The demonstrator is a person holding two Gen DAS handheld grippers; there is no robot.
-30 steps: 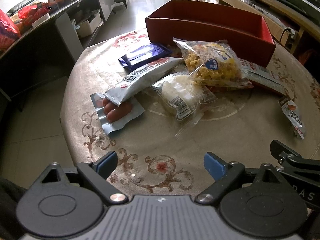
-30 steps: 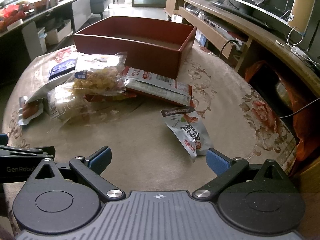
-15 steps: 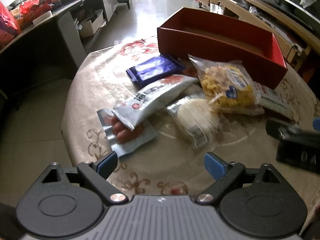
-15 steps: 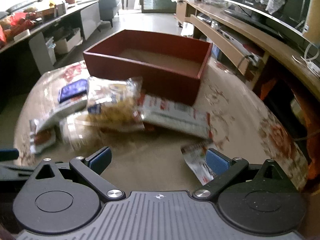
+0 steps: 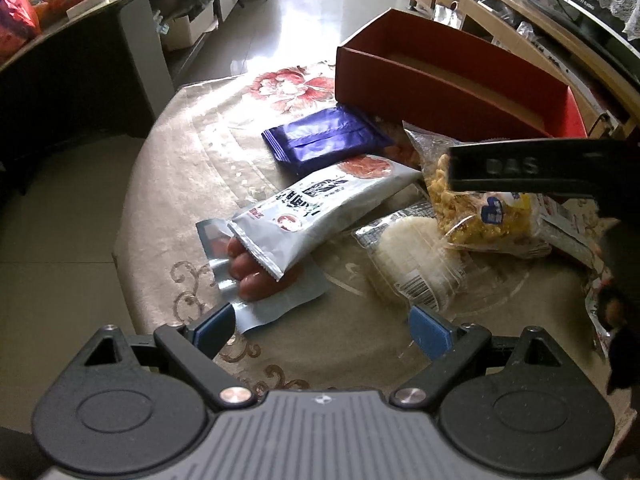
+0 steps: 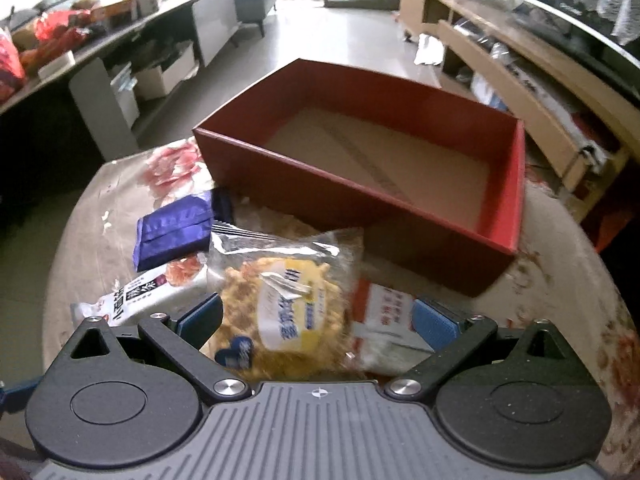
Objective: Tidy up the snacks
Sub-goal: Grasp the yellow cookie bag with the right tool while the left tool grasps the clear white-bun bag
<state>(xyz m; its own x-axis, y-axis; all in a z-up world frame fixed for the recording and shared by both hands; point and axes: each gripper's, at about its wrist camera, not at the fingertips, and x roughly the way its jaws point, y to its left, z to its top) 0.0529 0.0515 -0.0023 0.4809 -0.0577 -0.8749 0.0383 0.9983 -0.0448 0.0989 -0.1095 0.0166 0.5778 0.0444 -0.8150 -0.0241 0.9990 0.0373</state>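
snacks: heaped, flat on table | red box: empty, behind

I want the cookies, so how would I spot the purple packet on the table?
Find the big red box on the round table. The purple packet lies flat just before its near corner, beside the white pouch. It is the only dark, shiny purple wrapper there.

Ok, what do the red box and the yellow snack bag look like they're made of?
Red box: seemingly rigid cardboard, matte red walls, plain brown floor inside. Yellow snack bag: thin clear plastic film, glossy and crinkled, the contents showing through it; printed label on front.
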